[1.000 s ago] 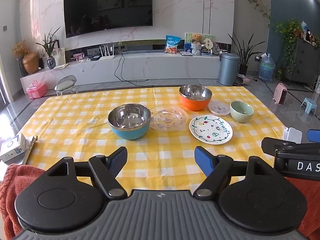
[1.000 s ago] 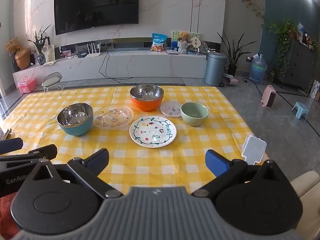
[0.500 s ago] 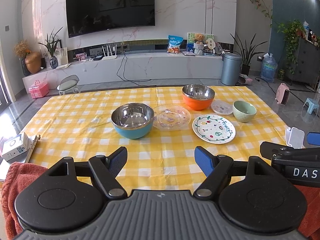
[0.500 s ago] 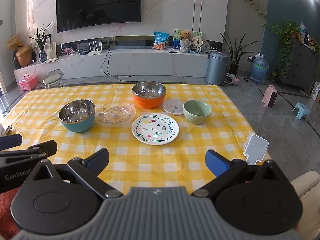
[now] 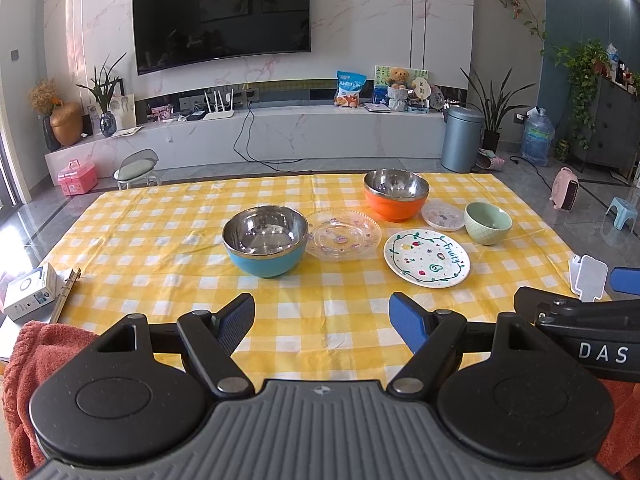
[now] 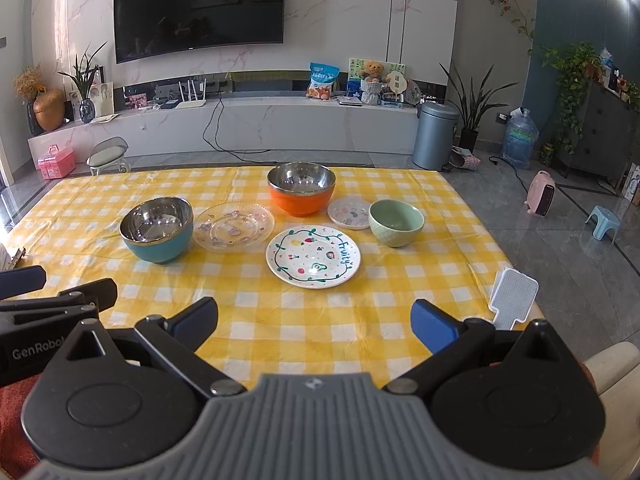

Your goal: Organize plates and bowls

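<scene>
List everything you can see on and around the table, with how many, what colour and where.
steel bowls: 2, one blue outside at table left, one orange at the back centre
green bowl: 1, pale green, table right
clear plate: 1, glass with small prints, between the steel bowls
painted plate: 1, white with fruit drawings, front centre
small plate: 1, white, between orange and green bowls
tablecloth: 1, yellow and white check
white paddle: 1, table's right edge
box: 1, white, left edge
television: 1, black, wall
bin: 1, grey-blue, floor
left gripper: 1, black, blue fingers, open
right gripper: 1, same, open
</scene>
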A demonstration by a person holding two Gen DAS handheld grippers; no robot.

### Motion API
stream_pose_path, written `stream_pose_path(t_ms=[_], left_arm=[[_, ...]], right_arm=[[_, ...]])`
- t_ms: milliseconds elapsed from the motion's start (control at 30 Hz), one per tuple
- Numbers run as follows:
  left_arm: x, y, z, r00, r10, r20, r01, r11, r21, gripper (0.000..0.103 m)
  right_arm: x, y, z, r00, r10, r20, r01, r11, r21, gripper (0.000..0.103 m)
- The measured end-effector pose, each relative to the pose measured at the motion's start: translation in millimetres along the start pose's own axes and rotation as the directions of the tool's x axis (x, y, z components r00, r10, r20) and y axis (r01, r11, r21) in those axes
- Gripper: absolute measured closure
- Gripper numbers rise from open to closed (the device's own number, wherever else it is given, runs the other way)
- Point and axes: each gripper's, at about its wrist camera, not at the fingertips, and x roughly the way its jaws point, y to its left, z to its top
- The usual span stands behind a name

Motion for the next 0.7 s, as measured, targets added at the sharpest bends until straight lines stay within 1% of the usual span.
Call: stream_pose_path(t_ms=[700], left_arm=[[-0.9,1.1,-1.0,1.0,-0.004,-0.006,0.003,1.0,-0.013,0.013]], right_arm=[[0.1,5.7,-1.6,1.0,0.013,-0.011,-0.012,1.0,0.005,0.003]])
